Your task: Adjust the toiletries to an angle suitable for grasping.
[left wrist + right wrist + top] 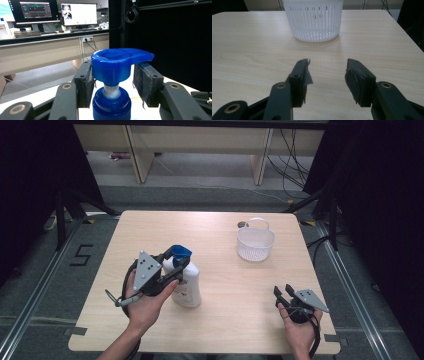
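Pale wooden worktop, dark curtains at both sides. Left claw straddles the blue pump head of the white bottle near the left edge; one pad touches, the other stands apart, so grip judged incomplete. Right claw released, idle at the near right corner. White basket far right; open surface between.

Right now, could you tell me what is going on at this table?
A person is working the left claw around the blue pump head of a white bottle standing on the table; a slight gap shows beside one pad. The right claw rests open, pointed toward the white basket.
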### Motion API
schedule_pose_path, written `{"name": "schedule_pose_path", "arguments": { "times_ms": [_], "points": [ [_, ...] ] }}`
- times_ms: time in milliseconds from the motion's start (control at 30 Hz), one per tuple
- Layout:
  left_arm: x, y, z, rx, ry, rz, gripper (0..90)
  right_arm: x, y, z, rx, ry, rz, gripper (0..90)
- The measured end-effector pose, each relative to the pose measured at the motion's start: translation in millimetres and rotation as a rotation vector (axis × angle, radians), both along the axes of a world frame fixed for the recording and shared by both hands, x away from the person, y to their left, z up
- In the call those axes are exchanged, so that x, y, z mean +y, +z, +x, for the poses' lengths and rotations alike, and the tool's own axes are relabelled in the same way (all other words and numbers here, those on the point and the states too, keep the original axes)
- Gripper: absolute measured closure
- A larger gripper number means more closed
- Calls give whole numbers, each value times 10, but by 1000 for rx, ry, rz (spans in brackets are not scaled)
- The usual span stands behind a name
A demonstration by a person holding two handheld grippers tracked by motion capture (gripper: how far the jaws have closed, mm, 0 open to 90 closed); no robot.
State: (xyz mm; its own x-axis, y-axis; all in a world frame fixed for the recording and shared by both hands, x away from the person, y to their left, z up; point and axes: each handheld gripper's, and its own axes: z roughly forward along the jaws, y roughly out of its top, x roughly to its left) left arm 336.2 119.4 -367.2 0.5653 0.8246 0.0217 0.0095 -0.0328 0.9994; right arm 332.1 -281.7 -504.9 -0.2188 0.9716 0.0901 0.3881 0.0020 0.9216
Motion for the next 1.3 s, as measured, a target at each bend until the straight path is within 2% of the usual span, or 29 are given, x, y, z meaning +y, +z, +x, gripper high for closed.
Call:
{"name": "schedule_pose_path", "arguments": {
  "times_ms": [100, 133, 167, 233, 267, 400, 500, 533, 567, 600, 633, 667, 700, 733, 767, 800, 833, 900, 1033, 1100, 1167, 1200, 1233, 1300],
  "points": [
    [4, -5, -3, -1, 0, 3, 513, 16, 16, -17, 13, -15, 5, 532],
    [5, -6, -4, 0, 0, 2, 512, 11, 18, -17, -5, -16, -9, 531],
    [5, -8, -6, 1, -2, -3, 509, 21, 24, -16, -3, -8, 6, 532],
    [14, -9, -10, 1, -6, -6, 502, 42, 58, -27, -17, 6, -5, 531],
    [19, -9, -12, 1, -6, -7, 501, 81, 80, -46, -16, -11, 16, 531],
    [19, 4, -11, 4, -4, -6, 517, 194, 189, -56, -65, 47, 0, 527],
    [25, 13, -9, 7, 9, -3, 557, 299, 246, -82, -57, 68, 7, 525],
    [29, 16, -5, 9, 12, -10, 577, 335, 250, -87, -54, 60, 17, 524],
    [31, 19, -2, 12, 11, -12, 586, 336, 255, -79, -63, 68, -5, 524],
    [32, 23, -1, 15, 12, -10, 589, 348, 253, -77, -56, 78, 3, 524],
    [27, 27, -1, 16, 13, -7, 591, 347, 248, -65, -59, 85, -16, 524],
    [22, 28, -1, 17, 14, -9, 592, 374, 255, -91, -23, 67, 11, 524],
    [20, 27, 3, 16, 13, -11, 594, 388, 246, -89, -28, 68, 29, 524],
    [20, 27, 6, 20, 12, -18, 595, 364, 236, -63, -56, 89, -11, 524],
    [27, 28, 14, 23, 8, -26, 595, 367, 228, -60, -67, 83, -19, 524],
    [33, 29, 25, 21, 7, -26, 596, 383, 223, -59, -62, 89, 4, 525],
    [29, 31, 21, 34, 16, -34, 597, 384, 229, -66, -56, 90, 7, 524],
    [19, 42, 36, 34, 4, -26, 597, 380, 231, -63, -62, 91, 0, 524],
    [-14, 55, 89, 40, 0, -40, 598, 372, 221, -55, -66, 87, -11, 525],
    [-40, 64, 120, 46, -5, -43, 598, 370, 221, -62, -46, 81, -1, 525],
    [-77, 81, 154, 52, -9, -48, 598, 368, 211, -54, -51, 90, 5, 525],
    [-92, 89, 165, 52, -9, -52, 598, 380, 206, -65, -39, 76, 17, 525],
    [-111, 105, 180, 48, -14, -53, 598, 363, 205, -55, -49, 79, -9, 525],
    [-163, 146, 208, 37, -25, -69, 598, 362, 197, -56, -49, 77, -6, 525]
  ]
}}
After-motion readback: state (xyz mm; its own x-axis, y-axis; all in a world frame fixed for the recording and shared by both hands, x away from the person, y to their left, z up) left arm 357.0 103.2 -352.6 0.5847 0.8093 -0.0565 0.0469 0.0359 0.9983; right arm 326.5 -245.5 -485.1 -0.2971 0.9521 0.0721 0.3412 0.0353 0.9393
